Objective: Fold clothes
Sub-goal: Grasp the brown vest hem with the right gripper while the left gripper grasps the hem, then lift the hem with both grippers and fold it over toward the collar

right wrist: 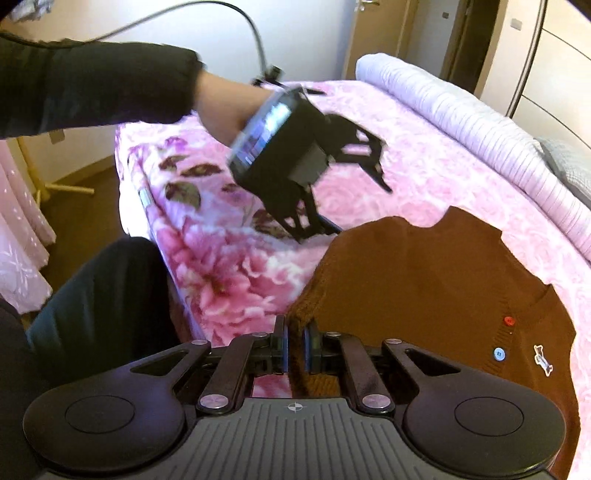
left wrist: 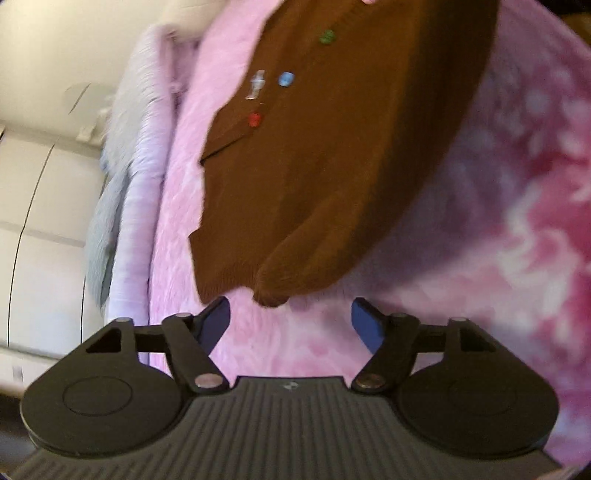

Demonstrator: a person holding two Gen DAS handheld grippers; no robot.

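Brown knit cardigan (right wrist: 424, 288), lying spread on a pink floral blanket (right wrist: 229, 266) that covers the bed; in the left wrist view the same cardigan (left wrist: 325, 166) fills the upper centre of the frame above the pink blanket (left wrist: 498, 240). Its placket carries coloured buttons: a red button (right wrist: 509, 321) and a blue button (right wrist: 498, 353) in the right wrist view, and a green button (left wrist: 327, 36), blue button (left wrist: 286, 78) and red button (left wrist: 254, 119) in the left wrist view. A small white dog emblem (right wrist: 543, 360) sits beside the buttons, blurred in the left wrist view (left wrist: 256, 84). Right gripper (right wrist: 295, 345): fingers drawn together on a raised fold of the cardigan's near edge, the brown knit pinched between the blue pads (right wrist: 307, 347). Left gripper (left wrist: 290, 323): fingers spread wide with nothing between them, the blue pads (left wrist: 365, 325) standing just short of the cardigan's lower hem and a rounded cuff. Seen from the right wrist, the left gripper (right wrist: 364, 199) is motion-blurred, held above the blanket near the far edge of the cardigan, apart from it, by a hand with a dark sleeve (right wrist: 92, 85). A ribbed lilac cover (right wrist: 480, 129) lies rolled along the far side of the bed, with a grey textile (right wrist: 569, 162) beyond it. Pale wardrobe panels (left wrist: 44, 184) border the left wrist view.
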